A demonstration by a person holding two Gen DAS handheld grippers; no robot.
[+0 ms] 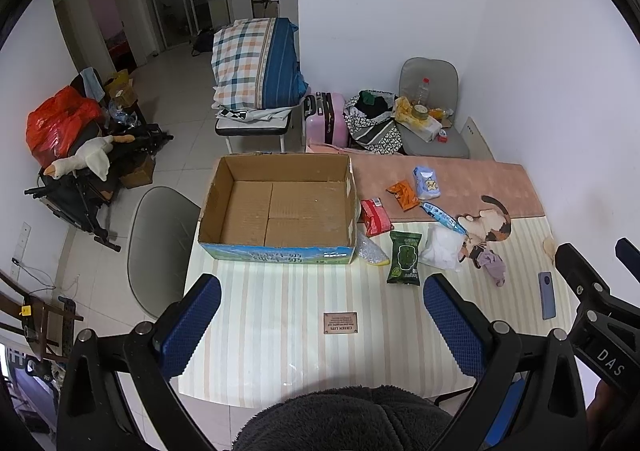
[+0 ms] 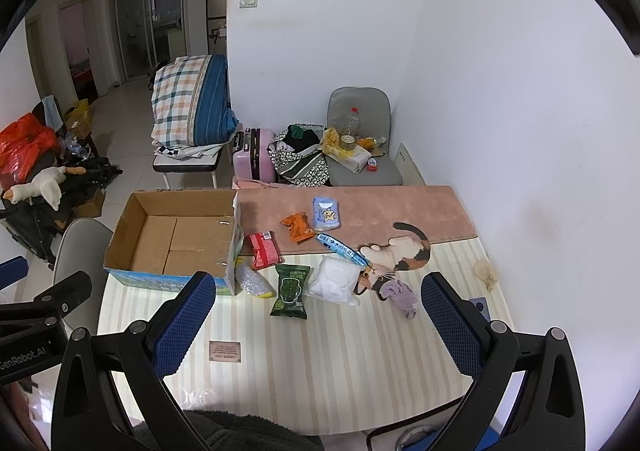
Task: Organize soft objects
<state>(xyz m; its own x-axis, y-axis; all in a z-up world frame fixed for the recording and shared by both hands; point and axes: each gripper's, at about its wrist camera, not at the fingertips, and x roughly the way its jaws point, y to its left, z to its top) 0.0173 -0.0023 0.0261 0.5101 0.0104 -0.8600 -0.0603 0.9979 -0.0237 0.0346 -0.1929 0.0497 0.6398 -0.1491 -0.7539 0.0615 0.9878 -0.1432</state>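
Both tools hang above the near edge of the counter [image 1: 280,331], each spread wide with nothing between the blue pads. The left tool [image 1: 322,325] faces the open cardboard box [image 1: 276,207], which sits empty at the counter's left side. The right tool [image 2: 318,325] looks over the loose soft things lying to the right of the box: a red packet [image 2: 263,250] just beside the box wall, an orange packet [image 2: 298,227], a pale blue wipes pack [image 2: 326,214] on the pink mat [image 2: 400,207], a green pouch [image 2: 291,291], a white plastic bag [image 2: 335,280] touching it, and a crumpled lilac cloth [image 2: 400,293] by the cat-shaped mat [image 2: 400,255]. A phone [image 1: 547,295] lies near the right edge.
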